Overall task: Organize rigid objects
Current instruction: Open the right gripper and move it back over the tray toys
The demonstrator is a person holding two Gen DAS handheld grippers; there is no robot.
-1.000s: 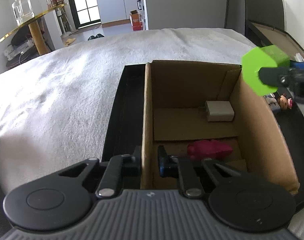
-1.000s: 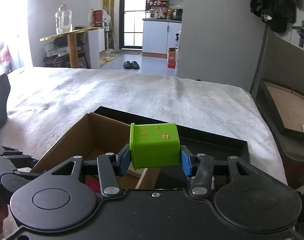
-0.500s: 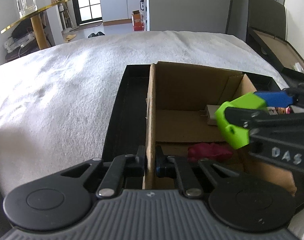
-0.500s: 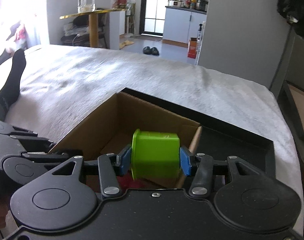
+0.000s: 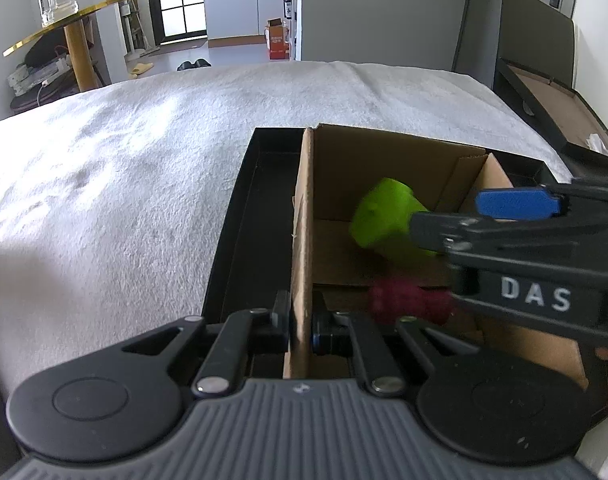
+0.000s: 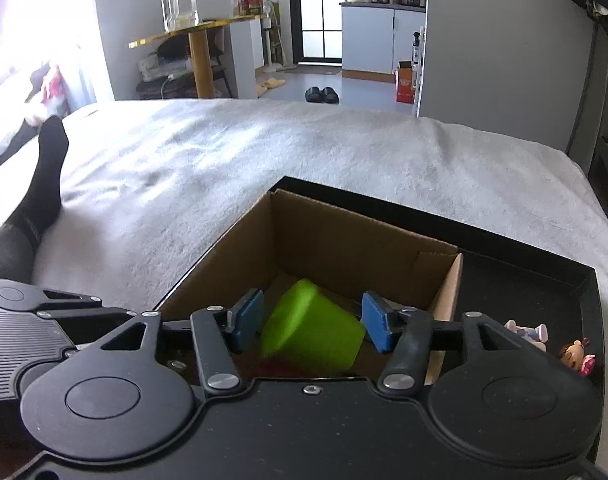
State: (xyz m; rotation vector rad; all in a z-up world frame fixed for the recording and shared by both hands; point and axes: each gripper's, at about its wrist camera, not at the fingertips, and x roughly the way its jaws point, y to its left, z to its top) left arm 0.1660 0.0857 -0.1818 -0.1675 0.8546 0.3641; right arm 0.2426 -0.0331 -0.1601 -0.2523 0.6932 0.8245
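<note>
A lime-green cup [image 6: 312,330] lies tilted inside the cardboard box [image 6: 344,240], free between the spread blue fingers [image 6: 247,314] of the right gripper [image 6: 312,320], which grip nothing. Beneath it a dark pink object [image 5: 408,300] shows blurred, its shape hard to make out. The box sits in a black tray [image 6: 544,280] on a bed covered by a white blanket [image 5: 143,184]. The left gripper [image 5: 301,328] is clenched on the box's near side wall [image 5: 301,240]. From the left wrist view the right gripper's body hides part of the cup and the box's right half. Only the right wrist view shows two small doll figures [image 6: 576,356] in the tray beside the box, and a black-stockinged leg [image 6: 43,184] on the bed.
</note>
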